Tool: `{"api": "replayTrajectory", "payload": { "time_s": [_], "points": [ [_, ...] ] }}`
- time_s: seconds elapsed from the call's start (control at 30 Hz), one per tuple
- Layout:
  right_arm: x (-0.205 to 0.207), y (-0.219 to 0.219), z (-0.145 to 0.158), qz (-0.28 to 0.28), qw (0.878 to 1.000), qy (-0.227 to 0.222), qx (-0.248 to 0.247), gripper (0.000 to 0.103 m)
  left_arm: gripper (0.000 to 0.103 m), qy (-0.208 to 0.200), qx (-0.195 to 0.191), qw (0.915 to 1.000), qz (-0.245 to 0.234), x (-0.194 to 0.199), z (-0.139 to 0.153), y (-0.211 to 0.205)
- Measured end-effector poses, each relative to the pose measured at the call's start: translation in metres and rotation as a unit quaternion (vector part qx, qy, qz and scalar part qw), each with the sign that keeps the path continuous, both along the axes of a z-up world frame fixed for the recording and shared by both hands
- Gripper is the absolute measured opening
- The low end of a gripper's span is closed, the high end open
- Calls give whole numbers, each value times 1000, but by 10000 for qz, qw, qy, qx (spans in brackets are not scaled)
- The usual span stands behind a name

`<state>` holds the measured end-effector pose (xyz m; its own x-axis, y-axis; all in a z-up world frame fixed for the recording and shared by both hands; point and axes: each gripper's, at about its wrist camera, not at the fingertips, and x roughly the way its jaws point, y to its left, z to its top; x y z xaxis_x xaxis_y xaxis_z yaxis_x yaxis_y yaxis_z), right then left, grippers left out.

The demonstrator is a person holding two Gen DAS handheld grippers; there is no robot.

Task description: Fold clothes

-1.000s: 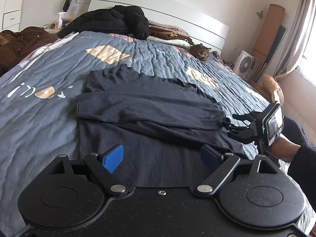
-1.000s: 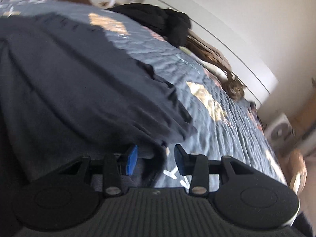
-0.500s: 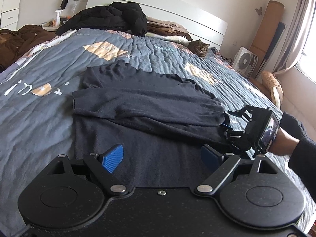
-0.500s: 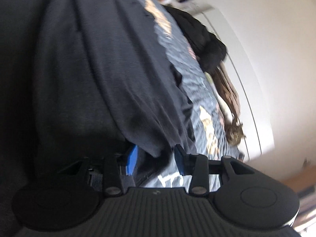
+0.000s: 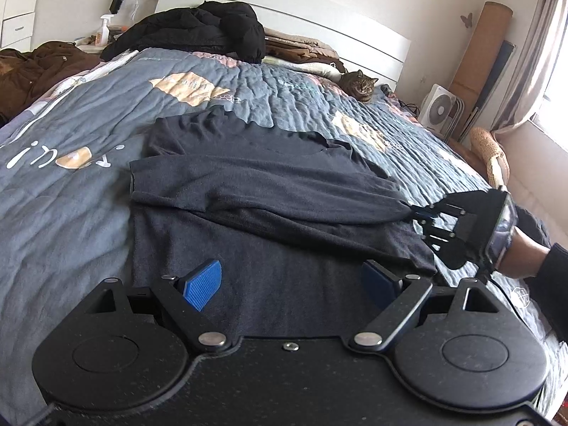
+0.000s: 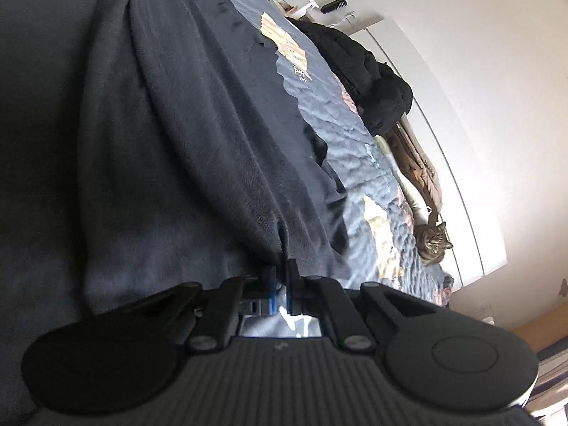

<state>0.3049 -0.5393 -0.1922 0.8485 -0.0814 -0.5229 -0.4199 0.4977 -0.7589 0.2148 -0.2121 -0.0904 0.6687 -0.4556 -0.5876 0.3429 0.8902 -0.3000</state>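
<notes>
Right tool (image 6: pixel 280 277) pinches the sweater (image 5: pixel 269 191) edge, left tool (image 5: pixel 289 284) wide above it; a thin bite could slip mid-fold.

1. A tabby cat (image 5: pixel 360 85) is lying on the blue quilt (image 5: pixel 71 135) near the white headboard (image 5: pixel 319 32).
2. A black puffer jacket (image 5: pixel 198 32) is sitting heaped by the headboard.
3. A brown coat (image 5: pixel 32 67) is lying at the bed's left edge.
4. A white fan (image 5: pixel 440 110) is standing beside a cardboard roll (image 5: pixel 479 46).
</notes>
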Motion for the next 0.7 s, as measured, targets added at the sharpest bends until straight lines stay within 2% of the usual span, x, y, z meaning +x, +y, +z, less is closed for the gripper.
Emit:
{"api": "replayTrajectory", "payload": {
  "time_s": [0.1,0.23,0.3,0.37,0.43,0.5,0.57,0.67,0.7],
  "points": [
    [-7,-1,-5,55,9994,225,-238,2,85,-16,16,10000,-34,-1,1,-2],
    [-7,-4,-14,-336,9973,622,-198,3,85,-33,16,10000,-42,-1,2,-2],
    [-16,-13,7,-800,9931,510,696,6,85,-34,12,10000,-32,-2,2,-1],
    [-25,-23,28,-1255,9786,393,1583,8,85,-62,42,10000,-36,-2,3,-1],
    [-33,-33,49,-1698,9540,272,2454,17,85,-75,48,10000,-34,-1,3,-2],
    [-42,-42,70,-2114,9201,158,3293,36,85,-101,77,9999,-41,-2,5,-4],
    [-59,-42,81,-2361,8855,211,3996,44,85,-148,144,9998,-59,-4,6,-6],
    [-85,-39,96,-2684,8225,290,5006,49,85,-226,165,9996,-49,-8,9,-9],
    [-94,-36,95,-2760,8077,350,5198,51,85,-263,169,9995,-33,-11,11,-9]
  ]
}}
